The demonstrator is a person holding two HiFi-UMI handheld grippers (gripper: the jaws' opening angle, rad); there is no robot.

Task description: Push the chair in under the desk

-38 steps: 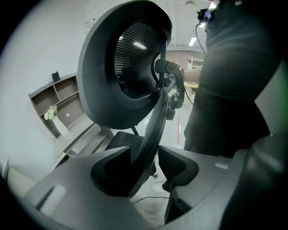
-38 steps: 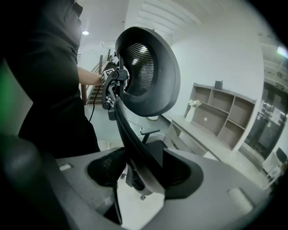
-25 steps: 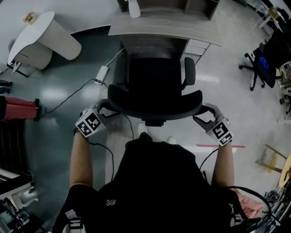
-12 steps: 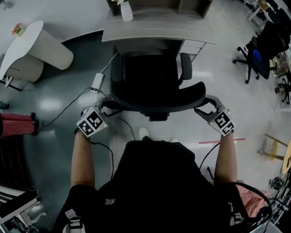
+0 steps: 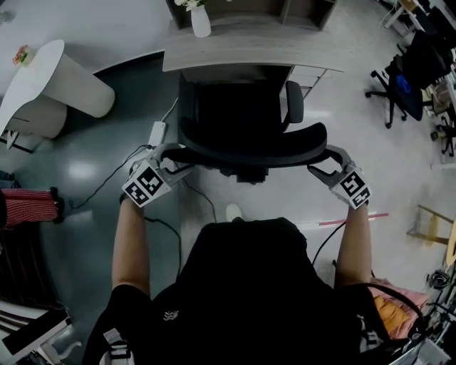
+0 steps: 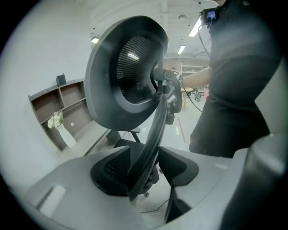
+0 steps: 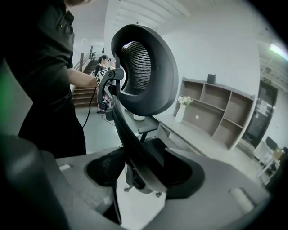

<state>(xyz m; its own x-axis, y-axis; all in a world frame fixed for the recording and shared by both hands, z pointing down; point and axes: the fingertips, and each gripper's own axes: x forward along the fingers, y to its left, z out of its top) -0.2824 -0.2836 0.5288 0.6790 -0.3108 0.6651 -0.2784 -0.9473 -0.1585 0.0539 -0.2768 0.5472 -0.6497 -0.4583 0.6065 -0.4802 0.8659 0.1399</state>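
Observation:
A black office chair (image 5: 235,107) stands in front of the grey desk (image 5: 249,53), its seat partly under the desk top. My left gripper (image 5: 165,158) holds the left end of the curved backrest (image 5: 253,146), and my right gripper (image 5: 329,158) holds the right end. In the left gripper view the backrest (image 6: 126,76) rim runs between the pads of the left gripper (image 6: 155,166), whose jaws are opening slightly. The right gripper view shows the backrest (image 7: 144,67) rim clamped in the right gripper (image 7: 144,173).
A white vase (image 5: 200,19) stands on the desk. A drawer unit (image 5: 313,75) sits under its right side. A power strip (image 5: 157,132) with cables lies left of the chair. A white round table (image 5: 43,71) is far left, another chair (image 5: 399,85) far right.
The chair has rolled forward toward the desk, with more of the seat under the desk top. Both grippers have moved forward with the backrest.

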